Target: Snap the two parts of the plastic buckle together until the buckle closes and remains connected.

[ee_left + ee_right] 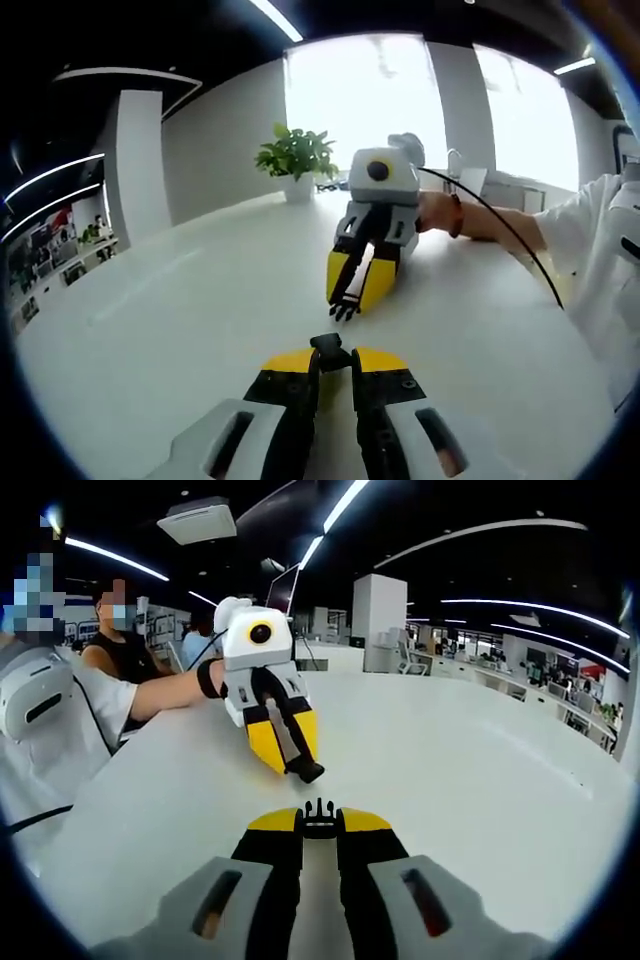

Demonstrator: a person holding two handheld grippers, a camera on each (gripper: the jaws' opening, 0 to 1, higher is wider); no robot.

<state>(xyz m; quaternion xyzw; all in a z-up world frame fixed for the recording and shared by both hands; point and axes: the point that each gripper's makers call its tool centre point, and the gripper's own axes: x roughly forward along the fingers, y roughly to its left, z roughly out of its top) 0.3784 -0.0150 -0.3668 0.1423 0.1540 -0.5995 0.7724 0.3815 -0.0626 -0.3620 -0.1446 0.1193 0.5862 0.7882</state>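
The black socket half of the buckle (pixel 330 347) sticks out between the yellow-tipped jaws of my left gripper (pixel 335 362), which is shut on it low over the white table (pixel 180 320). Facing it a short gap away, my right gripper (pixel 352 295) is shut on the pronged half (pixel 345 311), prongs pointing toward the socket. From the right gripper view, the pronged half (pixel 318 815) sits in my right gripper (pixel 319 825), and the left gripper (pixel 290 750) holds the socket half (pixel 306 772) just beyond it. The two halves are apart.
A potted plant (pixel 296 160) stands at the table's far edge by a bright window. A person's forearm (pixel 480 218) and a black cable (pixel 520 245) come in from the right. Seated people (pixel 125 645) and desks lie beyond the table.
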